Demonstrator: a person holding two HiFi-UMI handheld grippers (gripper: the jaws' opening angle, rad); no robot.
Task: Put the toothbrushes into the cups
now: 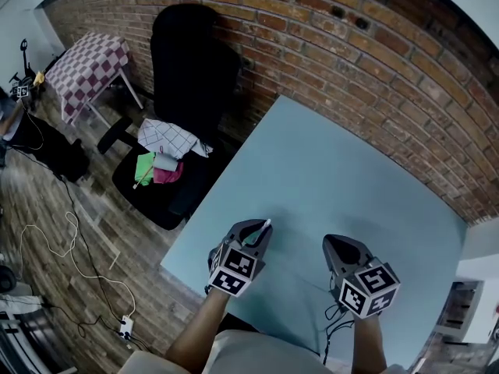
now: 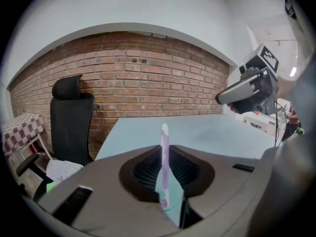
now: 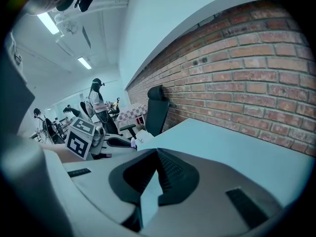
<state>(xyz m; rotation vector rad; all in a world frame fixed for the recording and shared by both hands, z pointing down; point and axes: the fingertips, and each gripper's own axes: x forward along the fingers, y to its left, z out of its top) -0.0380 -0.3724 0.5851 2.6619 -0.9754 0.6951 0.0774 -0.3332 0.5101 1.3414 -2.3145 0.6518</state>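
The left gripper (image 1: 260, 231) has its fingers clamped on a slim purple-and-white plastic toothbrush (image 2: 164, 164), whose long axis runs out along the fingers, tip pointing forward over the pale-blue bench (image 1: 343, 170). The right gripper (image 1: 331, 245), just beside it, has its fingers together on nothing. No cup shows in any view, so the left gripper would likely carry the toothbrush once one is found.

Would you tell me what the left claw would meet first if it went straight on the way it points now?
Nothing nearby: the left claw, shut on the toothbrush, points over the bare table. The brick wall is probably first, though depth is unclear.
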